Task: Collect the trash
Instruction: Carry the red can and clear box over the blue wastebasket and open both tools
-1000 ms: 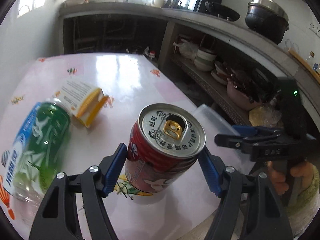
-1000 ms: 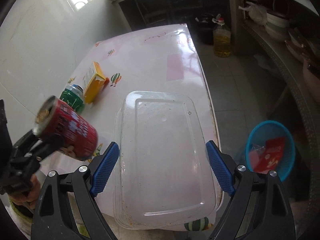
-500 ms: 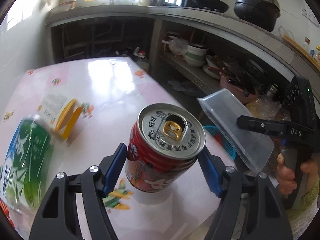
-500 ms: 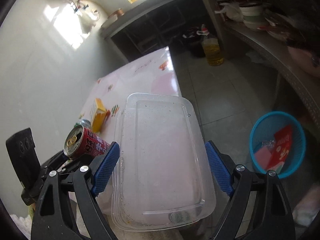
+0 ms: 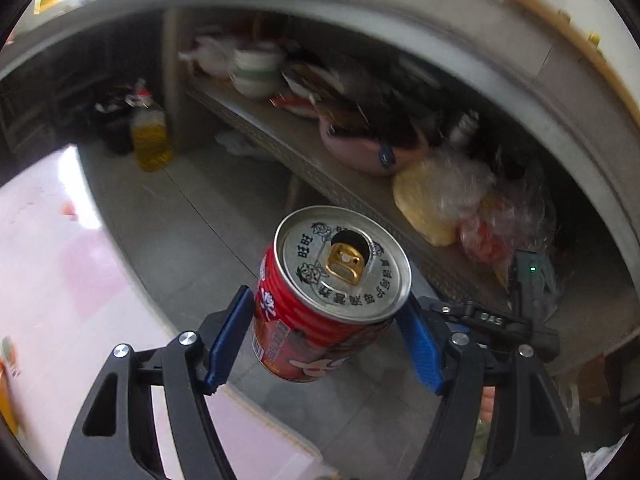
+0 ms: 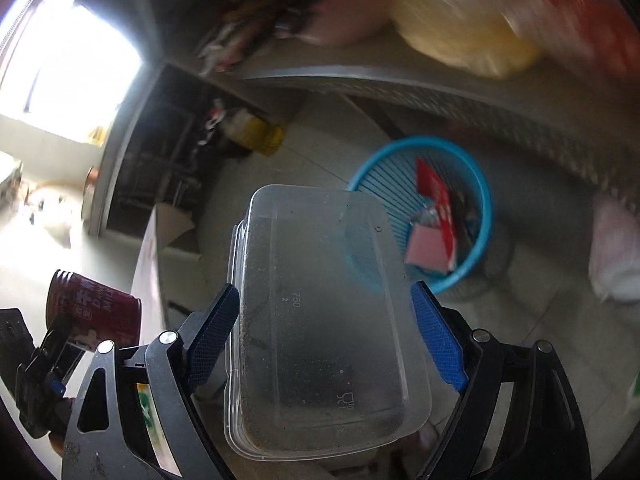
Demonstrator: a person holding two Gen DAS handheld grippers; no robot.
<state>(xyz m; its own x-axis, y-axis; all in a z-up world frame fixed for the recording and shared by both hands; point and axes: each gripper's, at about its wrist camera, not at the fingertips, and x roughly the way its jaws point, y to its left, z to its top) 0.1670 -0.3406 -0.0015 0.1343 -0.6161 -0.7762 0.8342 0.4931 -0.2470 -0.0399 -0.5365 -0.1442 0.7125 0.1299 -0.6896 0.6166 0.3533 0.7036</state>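
Observation:
My left gripper (image 5: 326,338) is shut on a red drink can (image 5: 328,296) with an opened silver top, held in the air beyond the table's edge, above the grey floor. The can also shows in the right wrist view (image 6: 94,312) at the lower left. My right gripper (image 6: 324,344) is shut on a clear plastic food container (image 6: 324,320), held above the floor. A blue trash basket (image 6: 476,184) with red and pink trash inside stands on the floor just beyond and right of the container.
The pink table (image 5: 60,292) edge lies at the lower left. A low shelf (image 5: 320,168) holds bowls, a pink pot (image 5: 360,148) and plastic bags (image 5: 440,196). A yellow oil bottle (image 5: 150,136) stands on the floor. A white bag (image 6: 616,256) lies right of the basket.
Both grippers swung right, off the table and toward the floor and shelf, carrying the can and the container. The green bottle and yellow box have left view; the basket is now closer.

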